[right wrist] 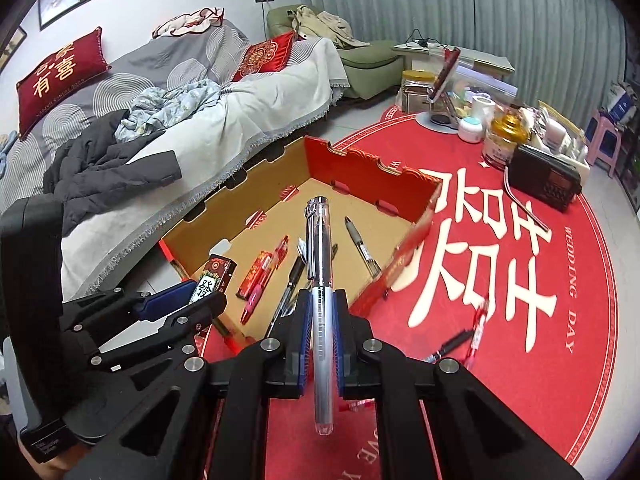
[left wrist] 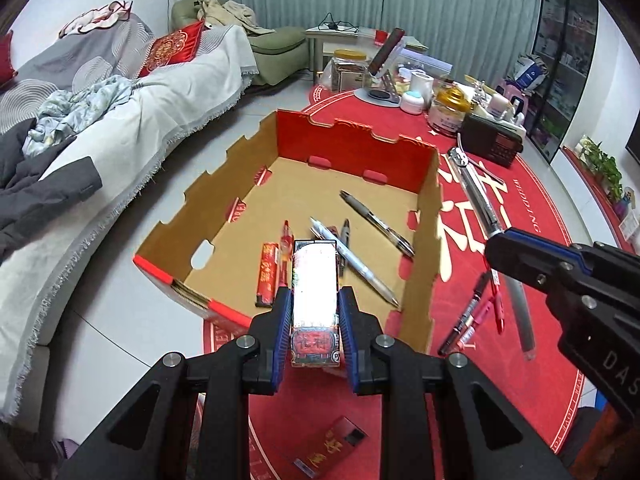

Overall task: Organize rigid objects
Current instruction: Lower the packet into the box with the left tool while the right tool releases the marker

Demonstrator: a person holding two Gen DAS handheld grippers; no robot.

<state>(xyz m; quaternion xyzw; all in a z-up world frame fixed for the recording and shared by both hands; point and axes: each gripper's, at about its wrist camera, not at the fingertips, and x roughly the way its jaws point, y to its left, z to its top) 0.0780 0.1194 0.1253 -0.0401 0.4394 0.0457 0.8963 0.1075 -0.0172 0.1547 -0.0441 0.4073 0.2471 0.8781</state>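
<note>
My left gripper (left wrist: 316,296) is shut on a small shiny pack (left wrist: 314,280) with red print, held over the near edge of an open cardboard box (left wrist: 352,128). Inside the box lie several pens (left wrist: 376,220) and a red pack (left wrist: 267,272). In the right wrist view, my right gripper (right wrist: 322,296) is shut on a silver and clear pen (right wrist: 318,240) that points out over the cardboard box (right wrist: 360,156). The left gripper (right wrist: 208,294) shows at the left with its pack (right wrist: 212,276). The right gripper (left wrist: 494,246) enters the left wrist view with the silver pen (left wrist: 478,192).
Loose pens (left wrist: 480,312) lie on the red round mat (right wrist: 520,360) right of the box. Another red pack (left wrist: 328,448) lies near me. A black radio (right wrist: 546,180), jars (right wrist: 500,144) and a phone stand crowd the far side. A covered sofa (right wrist: 200,120) runs along the left.
</note>
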